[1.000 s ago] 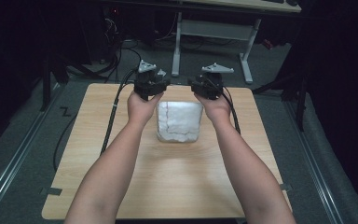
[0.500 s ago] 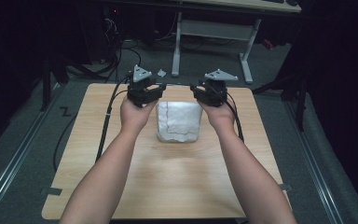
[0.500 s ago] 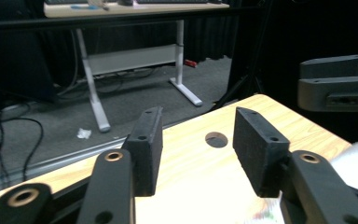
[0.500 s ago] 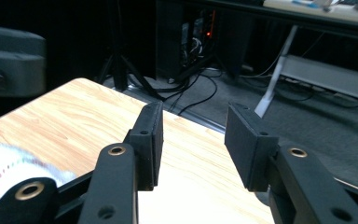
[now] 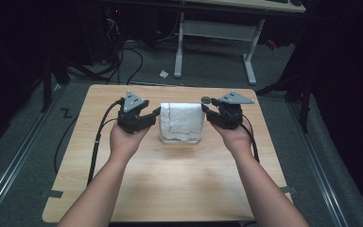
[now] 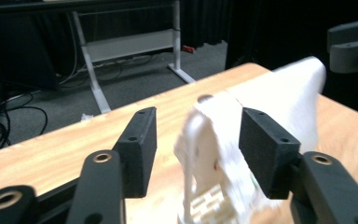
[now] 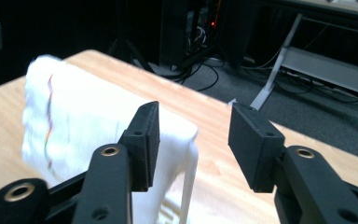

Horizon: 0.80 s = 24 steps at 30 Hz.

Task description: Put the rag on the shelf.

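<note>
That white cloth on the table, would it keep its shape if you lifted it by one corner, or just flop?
The white cloth would probably flop: in the left gripper view its edge curls and sags loosely. It looks light, lying in thin folded layers on the wooden table. Pushed, it would likely bunch up rather than slide whole.

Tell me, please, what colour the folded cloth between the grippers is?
White cloth with a thin reddish stitched line, best in the high view.

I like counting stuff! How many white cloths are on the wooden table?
1. The folded white cloth lies on the far middle of the wooden table, between the left hand-held gripper and the right hand-held gripper.
</note>
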Each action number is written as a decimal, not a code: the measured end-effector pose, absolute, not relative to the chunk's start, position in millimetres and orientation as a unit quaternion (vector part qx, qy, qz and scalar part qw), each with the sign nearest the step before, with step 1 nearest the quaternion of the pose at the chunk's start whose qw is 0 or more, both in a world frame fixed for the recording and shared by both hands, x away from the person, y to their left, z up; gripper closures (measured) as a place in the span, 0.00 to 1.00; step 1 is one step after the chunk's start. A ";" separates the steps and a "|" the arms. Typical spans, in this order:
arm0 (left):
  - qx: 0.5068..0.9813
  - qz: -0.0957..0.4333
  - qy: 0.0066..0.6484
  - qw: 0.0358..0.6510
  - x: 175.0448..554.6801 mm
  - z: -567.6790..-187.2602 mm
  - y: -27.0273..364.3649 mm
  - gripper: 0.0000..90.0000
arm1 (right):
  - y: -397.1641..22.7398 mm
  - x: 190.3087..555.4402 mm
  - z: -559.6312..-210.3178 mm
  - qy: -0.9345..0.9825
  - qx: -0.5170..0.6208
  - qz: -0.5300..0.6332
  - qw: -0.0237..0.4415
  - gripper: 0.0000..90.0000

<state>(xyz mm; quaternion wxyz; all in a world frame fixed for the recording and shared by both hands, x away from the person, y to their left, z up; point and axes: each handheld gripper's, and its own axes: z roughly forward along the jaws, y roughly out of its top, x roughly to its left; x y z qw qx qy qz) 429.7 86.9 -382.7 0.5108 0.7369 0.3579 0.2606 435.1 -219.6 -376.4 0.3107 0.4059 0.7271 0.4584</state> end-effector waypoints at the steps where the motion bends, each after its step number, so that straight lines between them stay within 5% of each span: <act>1: 0.738 0.261 0.355 0.510 426.3 -384.2 87.8 0.51 | -220.2 432.1 -377.7 0.729 0.405 0.455 0.313 0.57; 24: 0.810 0.134 0.362 0.442 354.5 -496.2 124.5 0.48 | -242.9 356.3 -484.9 0.773 0.414 0.403 0.262 0.50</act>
